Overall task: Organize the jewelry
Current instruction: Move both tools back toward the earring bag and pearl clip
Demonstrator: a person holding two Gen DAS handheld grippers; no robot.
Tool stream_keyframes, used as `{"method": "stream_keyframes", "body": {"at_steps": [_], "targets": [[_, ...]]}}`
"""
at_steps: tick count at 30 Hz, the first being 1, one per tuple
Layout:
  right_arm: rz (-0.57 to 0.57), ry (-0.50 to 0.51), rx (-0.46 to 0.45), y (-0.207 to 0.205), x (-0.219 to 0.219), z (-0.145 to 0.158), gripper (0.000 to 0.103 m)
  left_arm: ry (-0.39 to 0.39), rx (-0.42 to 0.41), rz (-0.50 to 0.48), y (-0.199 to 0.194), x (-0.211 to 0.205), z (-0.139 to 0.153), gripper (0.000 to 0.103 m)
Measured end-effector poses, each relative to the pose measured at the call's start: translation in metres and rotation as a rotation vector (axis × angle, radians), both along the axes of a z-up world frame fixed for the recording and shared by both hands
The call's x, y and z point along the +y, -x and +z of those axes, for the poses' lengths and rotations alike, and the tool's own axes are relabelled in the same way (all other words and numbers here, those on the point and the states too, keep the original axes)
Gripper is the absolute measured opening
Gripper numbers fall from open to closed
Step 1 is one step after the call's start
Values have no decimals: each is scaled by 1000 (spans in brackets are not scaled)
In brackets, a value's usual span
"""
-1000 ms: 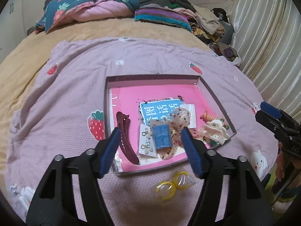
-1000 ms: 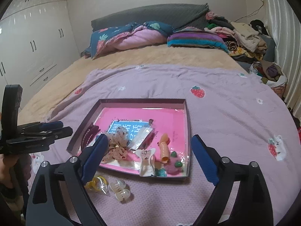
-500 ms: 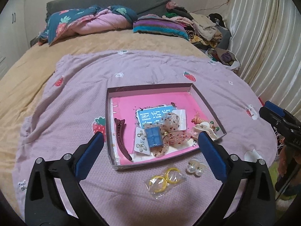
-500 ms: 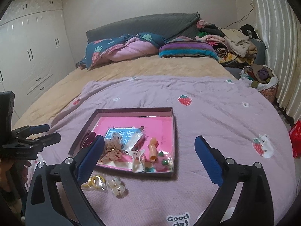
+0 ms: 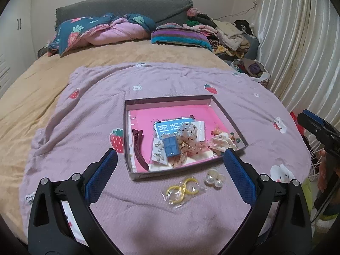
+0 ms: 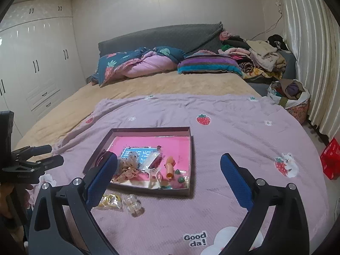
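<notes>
A shallow tray [image 5: 231,119] of hair clips, a bow and carded earrings sits on a lilac strawberry-print blanket [image 5: 85,127] spread over the bed. Two pieces lie outside it, just beside its near wall: a packet of yellow hoops [image 5: 182,190] and a pair of pearl earrings [image 5: 213,178]. Over the past second both grippers have drawn back from the tray, the left gripper [image 5: 170,176] spreading wide after hovering half-closed over the blue box [image 5: 171,147]. The right gripper [image 6: 169,178] also hangs released and empty, both jaws well apart. The retreat suggests one placement is finished, with the two stray packets likely next for collection.
</notes>
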State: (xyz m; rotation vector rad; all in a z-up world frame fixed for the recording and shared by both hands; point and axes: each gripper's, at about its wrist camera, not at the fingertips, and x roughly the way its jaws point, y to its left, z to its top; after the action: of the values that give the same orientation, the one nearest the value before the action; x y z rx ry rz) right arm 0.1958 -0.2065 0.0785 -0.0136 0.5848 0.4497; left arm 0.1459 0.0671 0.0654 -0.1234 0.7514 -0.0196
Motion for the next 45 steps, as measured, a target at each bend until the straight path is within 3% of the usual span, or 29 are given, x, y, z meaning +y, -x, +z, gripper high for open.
{"method": "stream_keyframes", "body": {"at_steps": [21,28,45], "targets": [[49,13,-5,48,-8,-13,97,-3,39,-20,39,-17,-32,93],[53,55,32,55,-3,-30,97,18,71,-51,37,-24,-53,93],[49,94,79,50,-11,-64,97,-36,133,-100,18,-44,-87,93]]}}
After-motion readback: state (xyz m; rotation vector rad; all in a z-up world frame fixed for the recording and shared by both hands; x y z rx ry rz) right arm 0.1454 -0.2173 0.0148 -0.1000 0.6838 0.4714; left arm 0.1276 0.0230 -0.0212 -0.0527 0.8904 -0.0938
